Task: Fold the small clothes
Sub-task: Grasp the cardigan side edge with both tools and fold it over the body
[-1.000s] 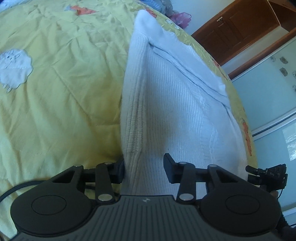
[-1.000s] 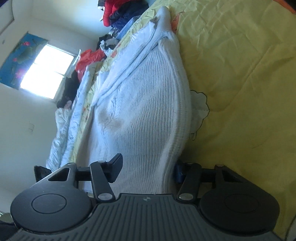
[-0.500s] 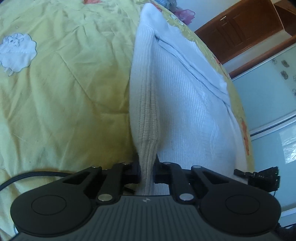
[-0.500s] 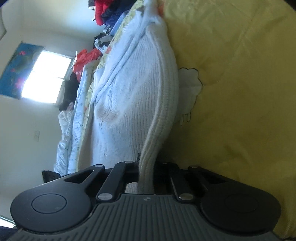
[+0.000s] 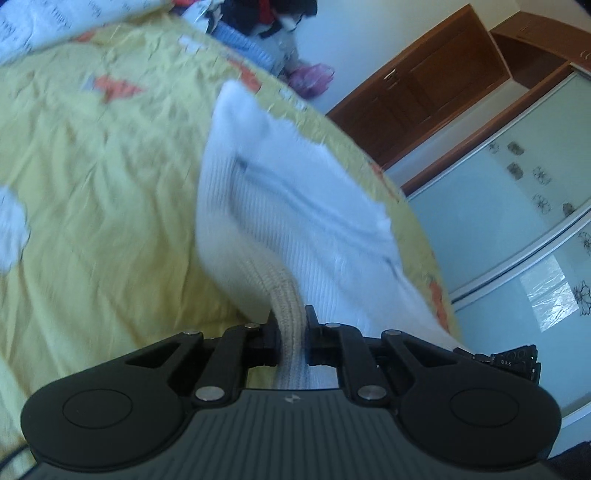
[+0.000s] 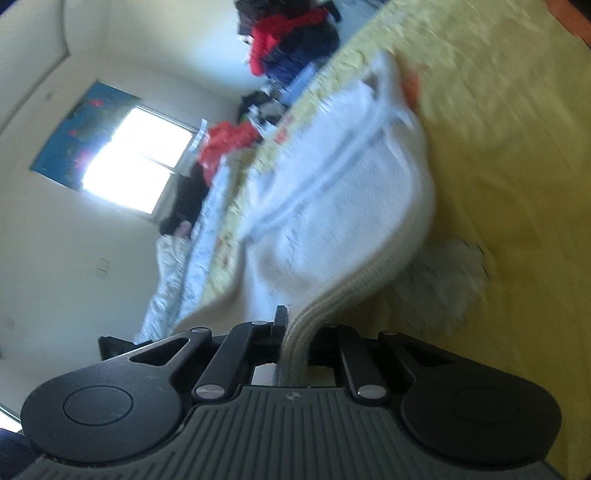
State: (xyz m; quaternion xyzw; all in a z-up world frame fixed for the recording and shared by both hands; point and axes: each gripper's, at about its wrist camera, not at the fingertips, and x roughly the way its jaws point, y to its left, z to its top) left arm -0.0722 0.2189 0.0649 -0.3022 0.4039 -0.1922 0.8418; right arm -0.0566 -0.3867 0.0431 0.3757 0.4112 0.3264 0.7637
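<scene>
A white knitted sweater (image 5: 295,206) lies on a yellow bedspread (image 5: 103,192), its ribbed hem raised off the cloth at both near corners. The left gripper (image 5: 291,332) is clamped on one ribbed corner, and the right gripper (image 6: 295,332) is clamped on the other. A heap of clothes (image 6: 291,33) sits at the bed's far edge. A window (image 6: 136,162) glows beyond it, and wooden cabinets (image 5: 417,81) stand past the bed's other side.

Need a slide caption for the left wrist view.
Left gripper clamped on the ribbed hem of a white knit sweater, lifting it off the yellow bedspread.
</scene>
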